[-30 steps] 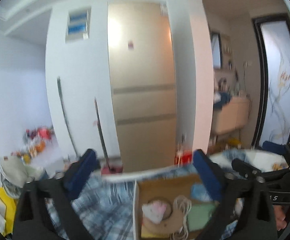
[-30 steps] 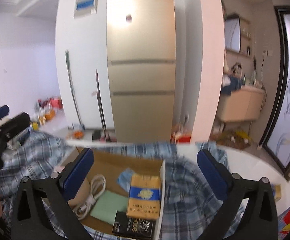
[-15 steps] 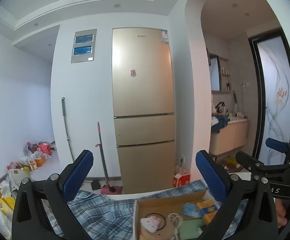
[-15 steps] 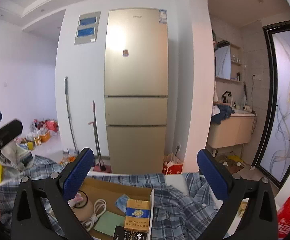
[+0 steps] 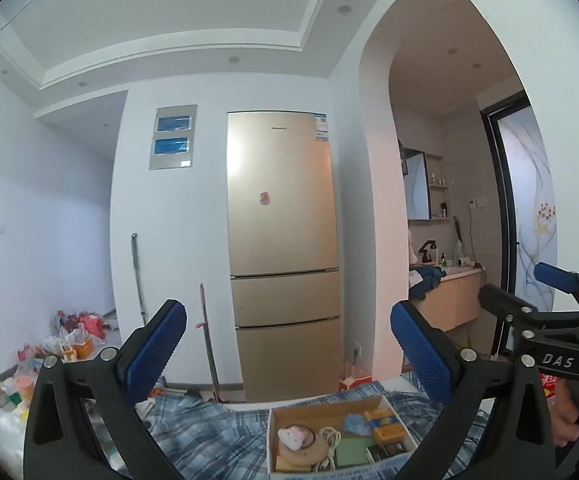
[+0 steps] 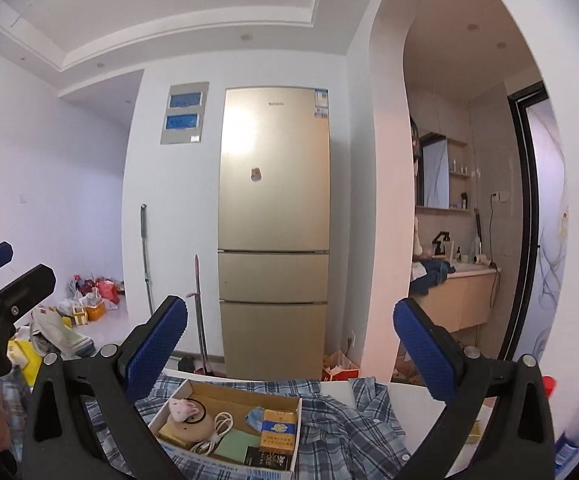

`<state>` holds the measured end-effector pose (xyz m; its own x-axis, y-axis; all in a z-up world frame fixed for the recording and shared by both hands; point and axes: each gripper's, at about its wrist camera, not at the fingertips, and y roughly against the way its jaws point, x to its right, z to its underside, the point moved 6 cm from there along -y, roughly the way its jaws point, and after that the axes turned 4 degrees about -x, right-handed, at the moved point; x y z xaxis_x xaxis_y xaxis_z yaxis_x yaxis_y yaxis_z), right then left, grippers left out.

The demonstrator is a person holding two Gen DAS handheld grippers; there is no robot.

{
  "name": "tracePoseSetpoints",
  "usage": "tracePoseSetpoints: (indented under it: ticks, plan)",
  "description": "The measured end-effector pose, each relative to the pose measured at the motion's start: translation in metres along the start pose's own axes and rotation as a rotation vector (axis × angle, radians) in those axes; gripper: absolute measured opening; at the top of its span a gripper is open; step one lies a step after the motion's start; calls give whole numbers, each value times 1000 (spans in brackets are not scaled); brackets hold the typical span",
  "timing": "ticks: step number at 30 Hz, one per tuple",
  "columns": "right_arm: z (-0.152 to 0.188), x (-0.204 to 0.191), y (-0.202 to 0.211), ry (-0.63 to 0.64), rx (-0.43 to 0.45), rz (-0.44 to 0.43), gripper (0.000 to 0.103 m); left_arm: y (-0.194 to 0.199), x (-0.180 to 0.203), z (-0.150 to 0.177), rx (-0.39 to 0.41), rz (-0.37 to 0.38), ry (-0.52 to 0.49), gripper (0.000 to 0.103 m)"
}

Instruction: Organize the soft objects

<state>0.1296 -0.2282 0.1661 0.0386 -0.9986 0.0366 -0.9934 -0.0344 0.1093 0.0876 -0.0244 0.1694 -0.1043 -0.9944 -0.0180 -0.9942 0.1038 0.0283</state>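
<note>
both grippers, left [image 5: 289, 340] and right [image 6: 291, 338], gape wide (empty) above the box [image 6: 225, 426].

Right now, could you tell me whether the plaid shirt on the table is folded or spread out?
Spread out and rumpled, not folded. The plaid shirt lies loose across the table, and the cardboard box sits on top of it.

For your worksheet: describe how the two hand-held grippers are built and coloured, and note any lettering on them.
Both the left gripper and the right gripper have black plastic frames joined with silver rivets. Each carries two fingers faced with blue, dimple-textured pads. White letters "DAS" are printed on the right gripper's body in the left wrist view.
</note>
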Motion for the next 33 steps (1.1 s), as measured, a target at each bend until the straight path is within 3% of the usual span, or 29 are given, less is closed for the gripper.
tracePoseSetpoints:
  ticks: [8,13,23,33]
  plan:
    - [-4,-2,45,15,54,11,103,59,-1,-7,66,7,8,103]
    - [2,5,58,-12,79,18,103,74,-2,5,74,16,10,103]
    - [65,5,60,-5,44,17,103,64,-5,85,28,34,24,103]
    - [133,0,36,0,-41,11,103,28,-7,169,-129,1,11,103]
